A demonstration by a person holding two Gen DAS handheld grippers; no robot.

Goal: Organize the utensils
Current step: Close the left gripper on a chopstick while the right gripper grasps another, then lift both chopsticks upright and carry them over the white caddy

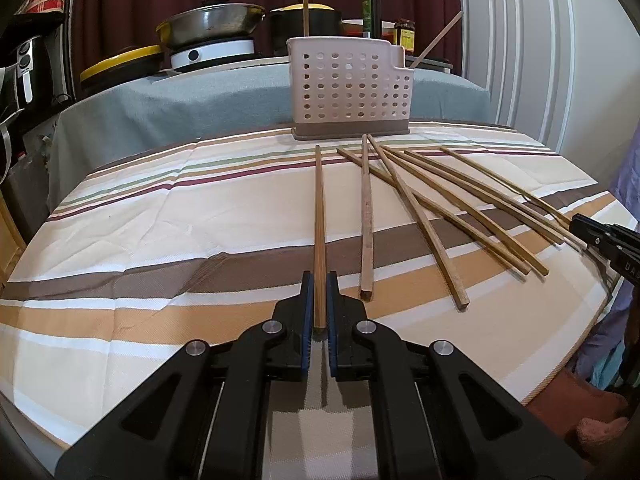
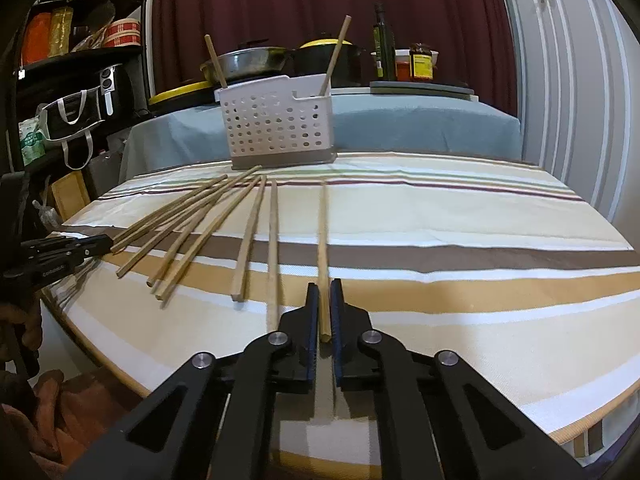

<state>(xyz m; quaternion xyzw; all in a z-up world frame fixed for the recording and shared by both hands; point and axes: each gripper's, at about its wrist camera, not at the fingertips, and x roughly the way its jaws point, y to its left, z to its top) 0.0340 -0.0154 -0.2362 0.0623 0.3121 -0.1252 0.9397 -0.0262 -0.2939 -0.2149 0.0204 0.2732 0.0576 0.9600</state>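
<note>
Striped tablecloth (image 1: 160, 216), holder (image 1: 350, 92) at far edge. Left gripper (image 1: 319, 280) clamped on chopstick (image 1: 319, 220); right gripper (image 2: 325, 288) narrow around another chopstick (image 2: 322, 240), seemingly gripped.

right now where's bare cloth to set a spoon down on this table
Free: striped tablecloth left of the left gripper's wooden chopstick, and right of the right gripper's one. Crowded: the fanned chopsticks between, before the white perforated holder.

Striped tablecloth (image 1: 160, 216), white perforated caddy (image 1: 348, 88), brown chopsticks (image 1: 416, 208).
</note>
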